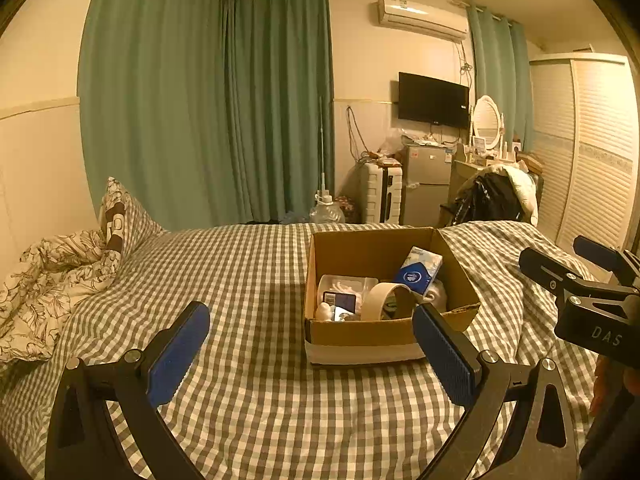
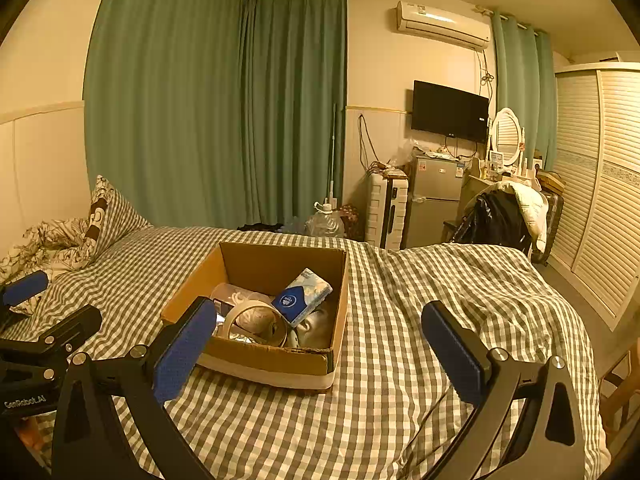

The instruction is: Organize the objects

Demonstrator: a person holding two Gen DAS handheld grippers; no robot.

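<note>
Left wrist view: left gripper [image 1: 310, 354] hangs jaws spread and empty before the cardboard box [image 1: 360, 334] on the checked bedspread [image 1: 248, 280], tissue pack [image 1: 418, 270] and tape roll [image 1: 386, 300] already inside (nothing loose visible, so seemingly nearly done). Right wrist view: right gripper [image 2: 316, 354] likewise spread and empty, and only here the bed's bare right side shows.

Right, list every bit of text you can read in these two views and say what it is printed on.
"DAS" – on the black body of the right tool, letters cut off at the frame edge.
"GenRobot.AI" – on the black body of the left tool.
Blue tissue pack in the cardboard box: round logo, too small to read.
TV badge, air conditioner stickers, fridge labels: blurred, unreadable.
</note>
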